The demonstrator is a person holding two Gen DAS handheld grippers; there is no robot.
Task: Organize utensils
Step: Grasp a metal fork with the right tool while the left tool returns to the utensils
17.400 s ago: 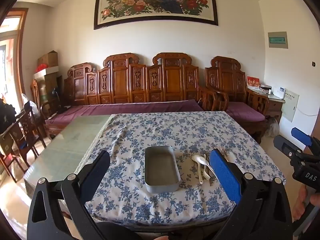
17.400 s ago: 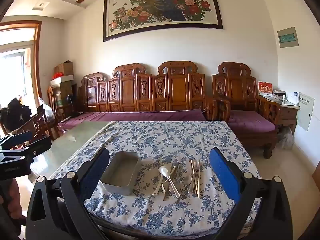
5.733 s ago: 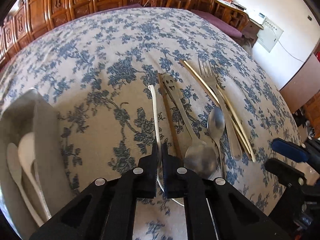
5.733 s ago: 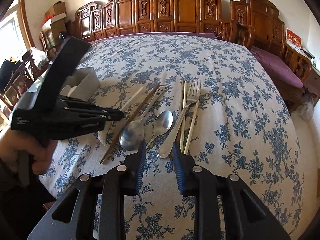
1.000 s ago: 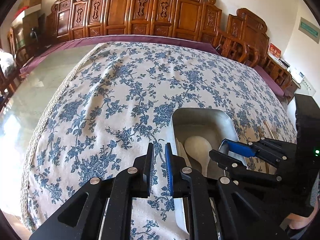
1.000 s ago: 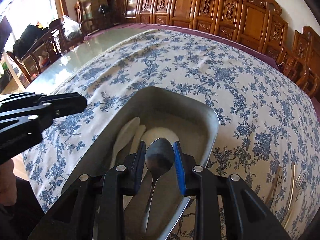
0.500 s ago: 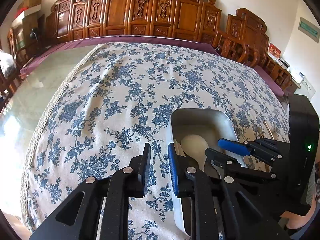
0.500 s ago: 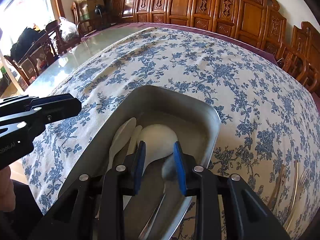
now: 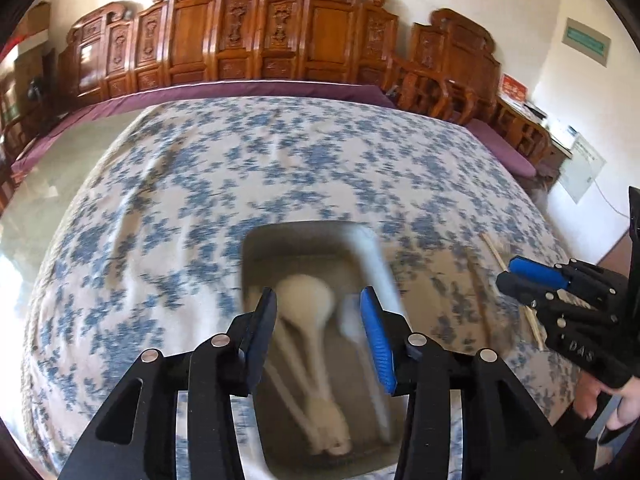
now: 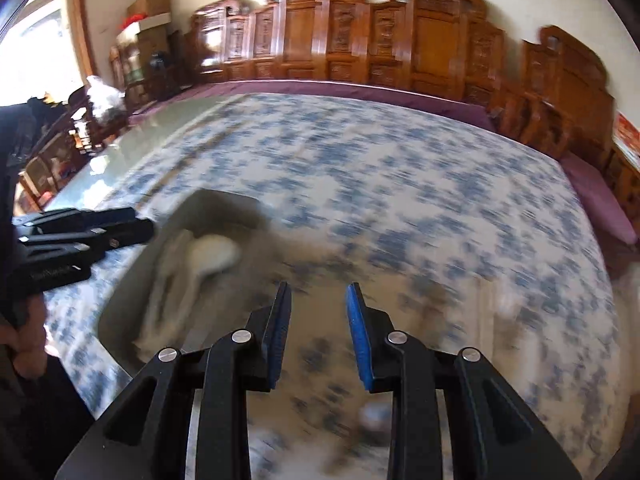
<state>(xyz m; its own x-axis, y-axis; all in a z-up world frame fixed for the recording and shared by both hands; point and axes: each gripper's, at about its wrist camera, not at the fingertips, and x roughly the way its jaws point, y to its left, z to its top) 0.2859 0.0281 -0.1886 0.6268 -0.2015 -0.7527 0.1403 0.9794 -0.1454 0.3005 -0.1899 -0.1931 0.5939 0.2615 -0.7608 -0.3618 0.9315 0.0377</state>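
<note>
The left gripper point(image 9: 319, 312) hung over the near end of the grey metal tray point(image 9: 294, 240), its jaws spread with nothing between them. In the tray lay pale spoons point(image 9: 306, 300) and a blurred metal spoon point(image 9: 352, 320), handles toward the near edge. The right gripper point(image 10: 319, 312) was over the blue-flowered tablecloth point(image 10: 400, 184) just right of the tray, its jaws also parted and holding nothing. Chopsticks point(image 9: 494, 254) lay on the cloth right of the tray. Both views were motion-blurred.
</note>
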